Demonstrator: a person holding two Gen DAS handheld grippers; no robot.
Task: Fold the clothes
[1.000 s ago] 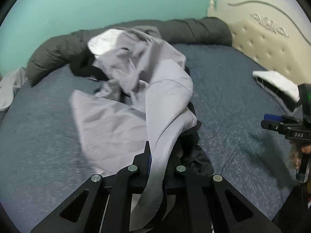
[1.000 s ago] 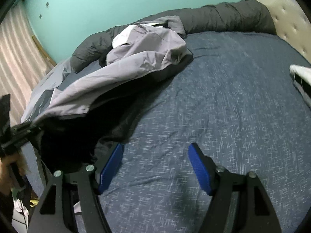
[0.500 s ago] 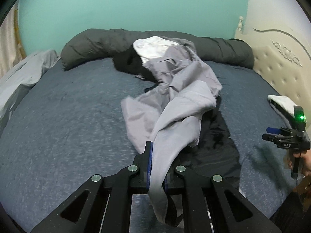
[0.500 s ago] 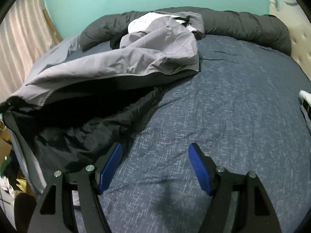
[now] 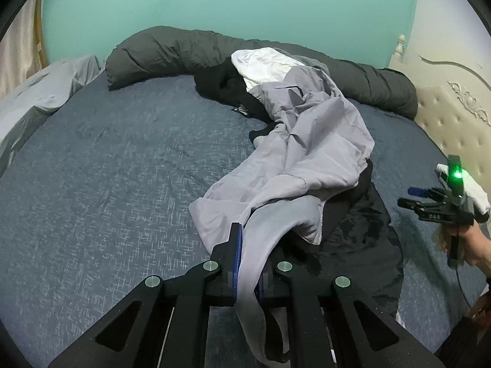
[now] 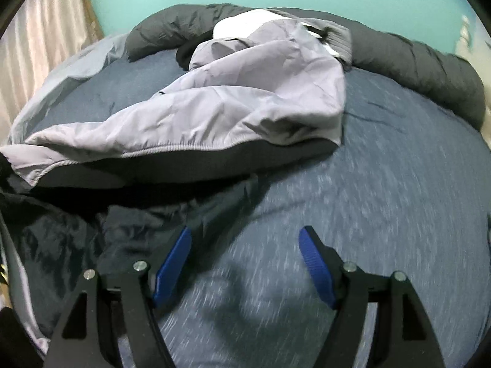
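Bed [image 5: 107,168]: blue-grey flecked cover, taking up most of both views; a teal wall is standing behind it.

Jacket [image 5: 316,141]: light grey shell with a black lining, lying crumpled across the middle of the bed and running from the far side toward the near edge. In the right wrist view the jacket [image 6: 233,104] is showing its elastic hem, with the black lining spreading out beneath it toward the lower left.

Left gripper [image 5: 248,257]: jaws standing narrow and clamping a grey fold of the jacket between the blue pads [image 5: 237,245]; the pinched cloth is hanging down past the gripper toward the bottom of the view.

Right gripper [image 6: 244,245]: jaws standing wide with nothing between them, hovering over bare bed cover; its left pad [image 6: 173,260] is sitting just beside the edge of the black lining, not touching it as far as can be seen. In the left wrist view this right gripper [image 5: 417,197] is appearing at the right edge, a green light glowing on it, with a hand [image 5: 472,242] gripping its handle.

Duvet [image 5: 172,52]: dark grey, rolled up, lying along the far side of the bed.

White cloth [image 5: 264,64]: lying at the far end of the jacket, against the duvet.

Headboard [image 5: 454,116]: cream, tufted, at the right.

Curtain [image 6: 40,52]: pale, hanging at the left.
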